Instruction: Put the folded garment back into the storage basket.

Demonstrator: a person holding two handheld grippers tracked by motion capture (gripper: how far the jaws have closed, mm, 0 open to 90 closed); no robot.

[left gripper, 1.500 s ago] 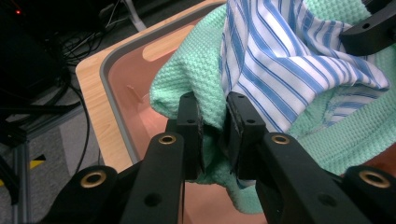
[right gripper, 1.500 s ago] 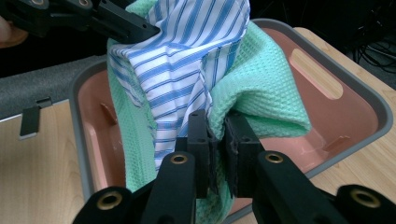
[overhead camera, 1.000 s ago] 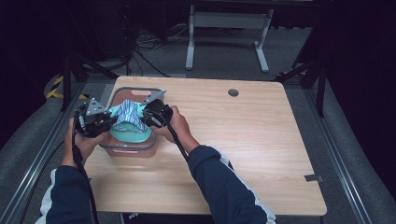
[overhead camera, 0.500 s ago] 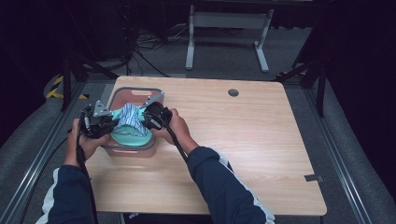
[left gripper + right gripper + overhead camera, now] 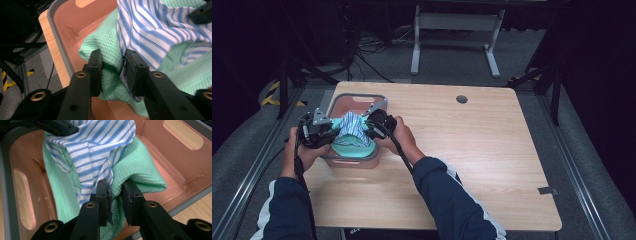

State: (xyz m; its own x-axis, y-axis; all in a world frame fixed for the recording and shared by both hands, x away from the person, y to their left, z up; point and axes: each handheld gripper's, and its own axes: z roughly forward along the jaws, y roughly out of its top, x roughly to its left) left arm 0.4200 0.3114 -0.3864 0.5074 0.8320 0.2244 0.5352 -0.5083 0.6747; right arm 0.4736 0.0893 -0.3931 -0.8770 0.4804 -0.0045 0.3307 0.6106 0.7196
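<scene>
A blue-and-white striped cloth [image 5: 349, 125] lies draped over a mint-green knit cloth [image 5: 354, 149] in a pink bin with a grey rim [image 5: 357, 97]. My left gripper [image 5: 328, 134] is at the bin's left side. Its jaws have just been opening, but a fold of the green cloth [image 5: 110, 47] and the edge of the striped cloth [image 5: 147, 32] are still pinched between its pads [image 5: 96, 66]. My right gripper [image 5: 364, 131] is at the bin's right side. Its jaws have also just been opening, with a fold of the green cloth [image 5: 140, 170] still between its pads [image 5: 128, 200] and the striped cloth [image 5: 97, 152] hanging just beyond.
The bin stands at the left edge of a wooden table [image 5: 472, 150] that has a round cable hole [image 5: 461, 99]. The bin's inner wall [image 5: 170, 150] is close beside the right gripper. A metal stand [image 5: 457, 22] and cables lie on the floor behind the table.
</scene>
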